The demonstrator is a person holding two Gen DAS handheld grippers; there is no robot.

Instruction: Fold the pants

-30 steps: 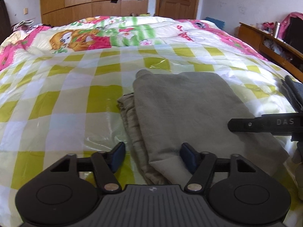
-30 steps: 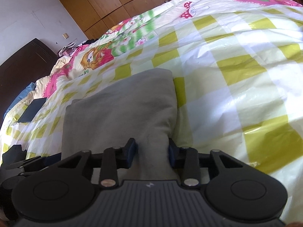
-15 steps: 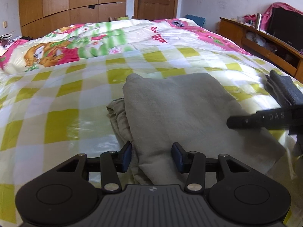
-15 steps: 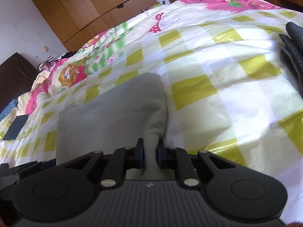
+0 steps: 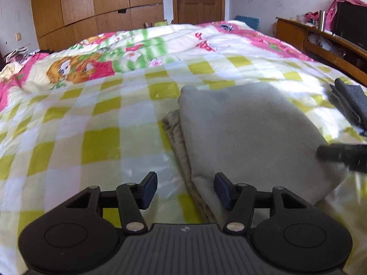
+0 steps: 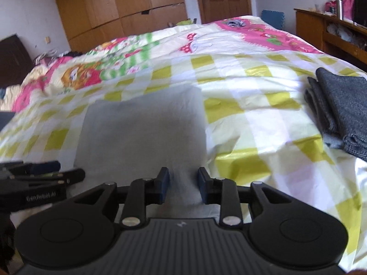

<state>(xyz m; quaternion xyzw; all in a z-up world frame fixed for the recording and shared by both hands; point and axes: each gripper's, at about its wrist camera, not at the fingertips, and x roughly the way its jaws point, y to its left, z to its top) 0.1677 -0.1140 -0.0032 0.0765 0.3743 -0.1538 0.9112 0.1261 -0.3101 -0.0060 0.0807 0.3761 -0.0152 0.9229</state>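
Folded grey-beige cloth pants (image 5: 247,137) sit on the bed's yellow-and-white checked plastic sheet (image 5: 91,123). Left gripper (image 5: 186,189) is about half open and still widening, holding nothing. Right gripper (image 6: 182,184) is opening too; pants edge sits between the pads, not pinched.

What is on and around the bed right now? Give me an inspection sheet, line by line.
Surface: bed under a yellow-and-white checked cover, with a cartoon-print quilt beyond it.
Job's things: beige pants, folded into a flat stack on the cover.
Clutter: dark grey folded garment to the right of the pants.
Grippers: left gripper opening, the pants' near edge between its fingers, pads clear of it; right gripper opening over the pants' near end, pads not pressing.
Cables: nothing seen.
Surroundings: wooden wardrobe, door, wooden shelf unit along the right wall.
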